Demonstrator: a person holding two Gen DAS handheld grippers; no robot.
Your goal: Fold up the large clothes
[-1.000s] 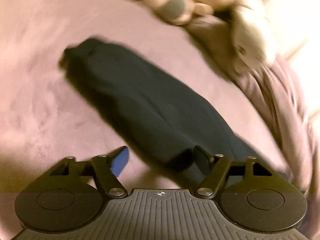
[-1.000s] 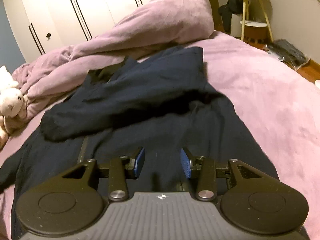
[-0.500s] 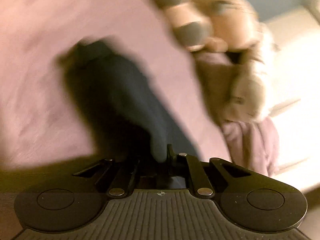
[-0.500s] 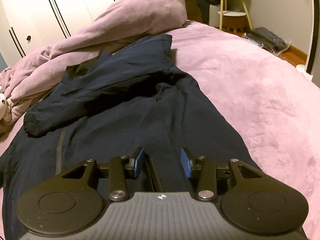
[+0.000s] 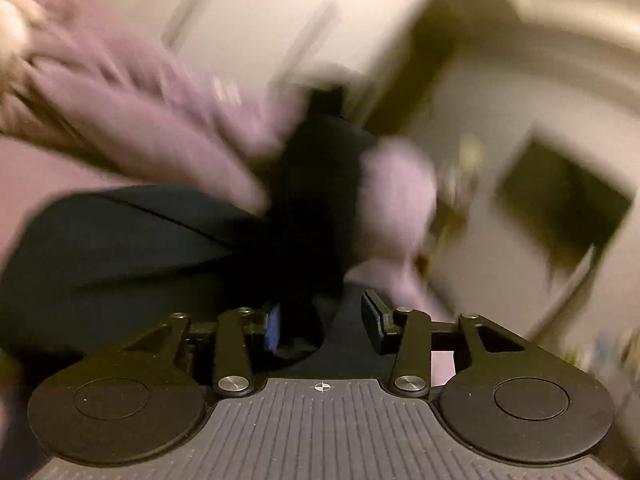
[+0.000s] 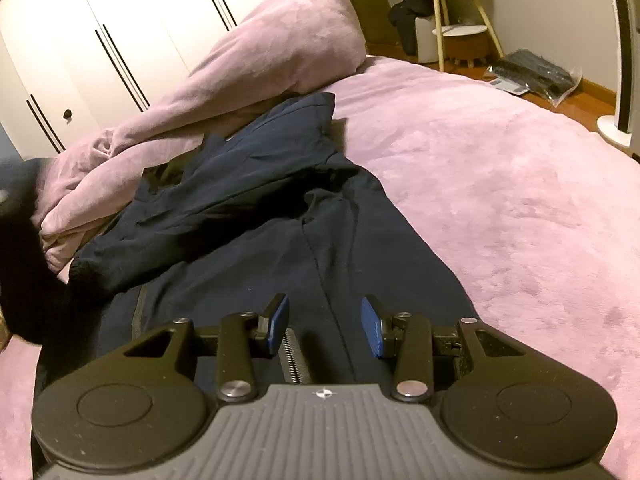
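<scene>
A dark navy jacket lies on the pink bed cover, its zipper running toward me and one sleeve folded across the chest. My right gripper is open and empty, low over the jacket's hem by the zipper. The left wrist view is heavily blurred. There my left gripper has its jaws apart, with dark cloth lying between them against the left pad. The jacket fills the lower left of that view.
A bunched pink duvet lies at the head of the bed. White wardrobe doors stand behind. A wooden side table, a stool and a dark bag on the floor are at the far right.
My left gripper shut on the other sleeve, swung it fast up and over toward the jacket body, and its jaws now stand apart. My right gripper drew back slightly along the hem, staying open.
</scene>
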